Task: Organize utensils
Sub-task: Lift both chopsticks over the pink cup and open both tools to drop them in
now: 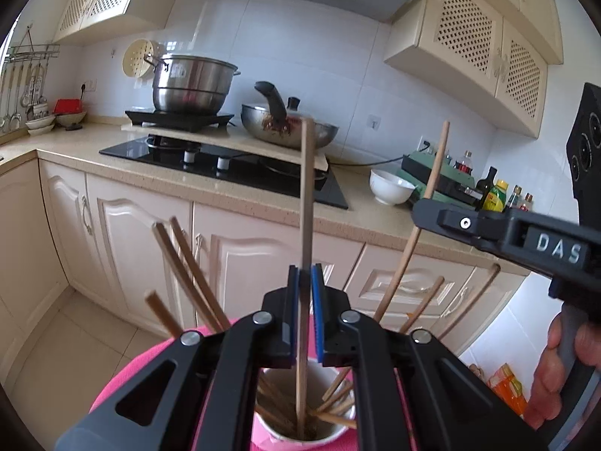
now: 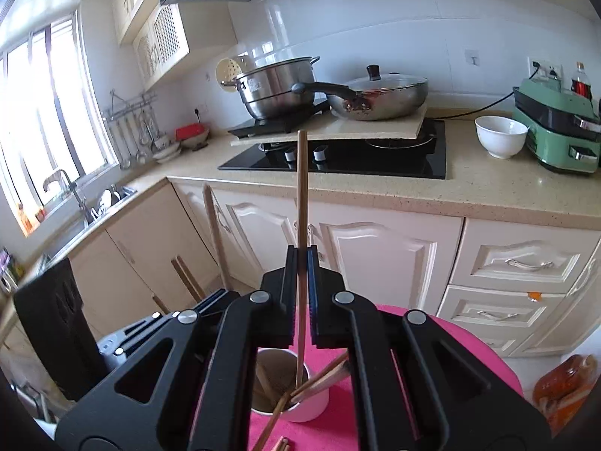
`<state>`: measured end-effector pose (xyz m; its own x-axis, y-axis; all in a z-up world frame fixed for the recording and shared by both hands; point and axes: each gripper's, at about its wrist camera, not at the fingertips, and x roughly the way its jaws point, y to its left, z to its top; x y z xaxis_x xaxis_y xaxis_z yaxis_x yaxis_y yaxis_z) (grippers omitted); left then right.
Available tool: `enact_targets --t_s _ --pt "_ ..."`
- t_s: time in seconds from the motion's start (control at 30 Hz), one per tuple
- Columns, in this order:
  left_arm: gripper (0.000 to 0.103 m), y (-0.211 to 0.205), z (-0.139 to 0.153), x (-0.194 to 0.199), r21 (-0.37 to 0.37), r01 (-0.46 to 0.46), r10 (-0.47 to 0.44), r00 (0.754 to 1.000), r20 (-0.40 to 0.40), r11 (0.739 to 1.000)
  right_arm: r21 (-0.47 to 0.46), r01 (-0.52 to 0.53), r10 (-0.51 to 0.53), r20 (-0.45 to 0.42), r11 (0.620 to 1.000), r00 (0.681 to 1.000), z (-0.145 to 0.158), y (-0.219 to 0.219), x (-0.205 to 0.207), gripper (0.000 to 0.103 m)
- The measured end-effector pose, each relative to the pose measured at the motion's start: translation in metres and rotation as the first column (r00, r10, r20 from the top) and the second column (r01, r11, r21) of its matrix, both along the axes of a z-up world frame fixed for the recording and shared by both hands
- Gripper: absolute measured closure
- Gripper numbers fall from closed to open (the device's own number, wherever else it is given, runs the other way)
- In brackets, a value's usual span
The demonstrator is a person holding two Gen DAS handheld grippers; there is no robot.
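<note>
A white cup (image 1: pixel 330 434) stands on a pink round table (image 1: pixel 112 387) and holds several wooden chopsticks that lean outward. My left gripper (image 1: pixel 305 278) is shut on one upright chopstick (image 1: pixel 306 195) whose lower end reaches into the cup. In the right wrist view my right gripper (image 2: pixel 301 259) is shut on another upright chopstick (image 2: pixel 301 188) that stands in the same cup (image 2: pixel 311 407). The right gripper's body shows in the left wrist view (image 1: pixel 526 236) at the right, holding its chopstick (image 1: pixel 432 184). Loose chopstick ends (image 2: pixel 280 443) lie on the pink table (image 2: pixel 469 342).
Behind the table runs a beige counter (image 2: pixel 488 188) with a black hob (image 2: pixel 338 158), a steel pot (image 2: pixel 278 86), a lidded pan (image 2: pixel 383 94), a white bowl (image 2: pixel 499 137) and a green appliance (image 2: pixel 556 127). An orange packet (image 2: pixel 563 387) lies at the right. A sink (image 2: pixel 94 206) is at the left.
</note>
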<state>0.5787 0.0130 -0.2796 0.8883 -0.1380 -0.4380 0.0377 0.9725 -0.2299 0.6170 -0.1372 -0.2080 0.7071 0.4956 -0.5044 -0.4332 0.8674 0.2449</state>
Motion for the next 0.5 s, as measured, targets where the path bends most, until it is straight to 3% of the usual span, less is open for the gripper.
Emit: enact_targets --t_s 0.1,0.17,0.5 --pt "0.093 -0.001 0.0 -0.004 -0.004 0.009 -0.009 1.0 -0.025 1.0 -0.021 0.007 -0.007 -0.002 1.0 1.0 -0.004 0.001 -0.003 0.097" --pt "0.084 0.0 0.0 -0.007 -0.006 0.01 -0.011 0.999 -0.042 1.0 -0.019 0.01 -0.01 -0.011 1.0 1.0 -0.005 0.0 -0.004 0.097" --pt "0.083 0.004 0.011 -0.025 0.04 -0.03 0.032 0.997 -0.067 0.999 -0.01 0.027 -0.027 0.041 1.0 0.999 -0.001 0.002 -0.013 0.097"
